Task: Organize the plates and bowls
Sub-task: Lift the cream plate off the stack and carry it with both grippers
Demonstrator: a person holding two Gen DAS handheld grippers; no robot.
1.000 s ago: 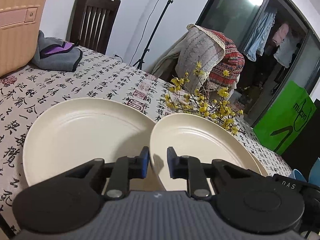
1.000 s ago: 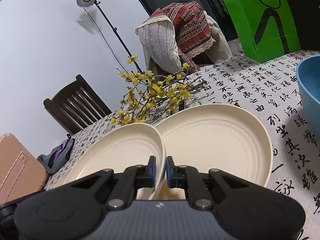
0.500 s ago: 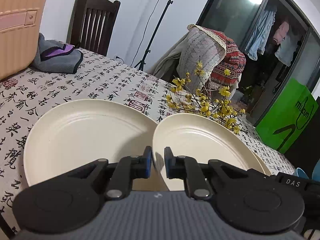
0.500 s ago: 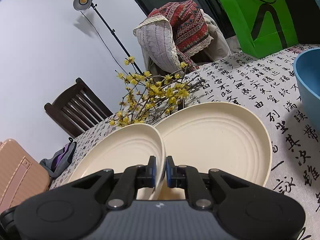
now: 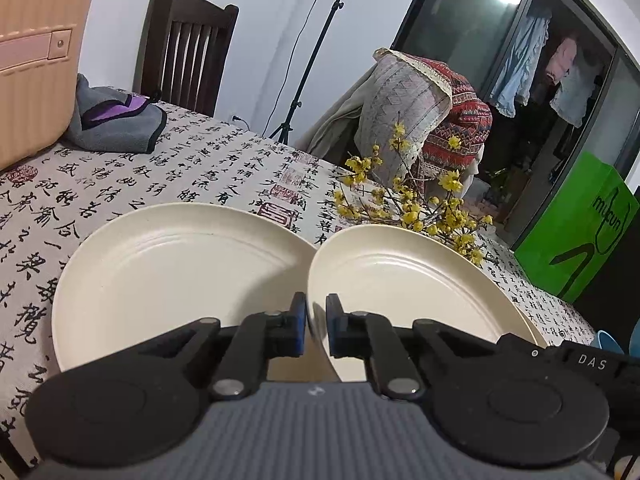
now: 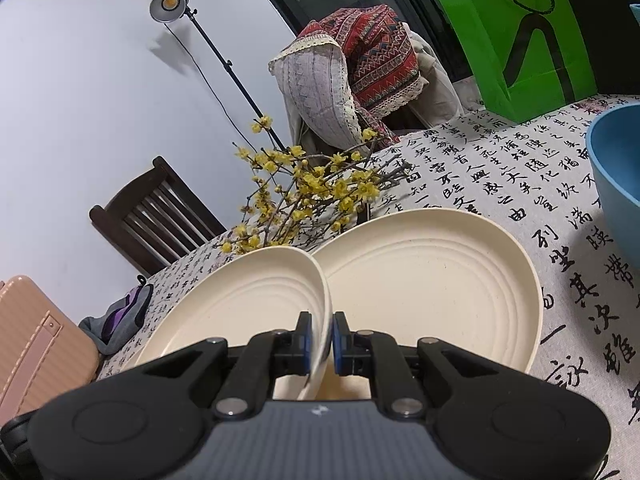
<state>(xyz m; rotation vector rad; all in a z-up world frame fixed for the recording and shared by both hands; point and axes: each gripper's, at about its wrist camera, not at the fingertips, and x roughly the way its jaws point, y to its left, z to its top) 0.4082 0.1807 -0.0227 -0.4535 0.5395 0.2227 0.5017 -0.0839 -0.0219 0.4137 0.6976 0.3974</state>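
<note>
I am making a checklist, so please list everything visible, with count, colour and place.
plates: apparently three, cream; middle plate tilted, left plate and right plate flat on the tablecloth
bowl: one, blue, right table edge
flower twigs: one bunch, yellow, behind plates
cloth: one, grey-purple, far left
suitcase: one, pink, left edge
bag: one, green, far right
wooden chair: one, dark, behind table
draped chair: one, patterned, behind flowers
lamp: one, black, by wall
grippers: two, black; left gripper and right gripper shut on middle plate's rim

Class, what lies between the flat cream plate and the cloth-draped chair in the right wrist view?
Yellow-flowered branches lie there on the tablecloth, between the flat plate and the draped chair, as the right wrist view shows.
</note>
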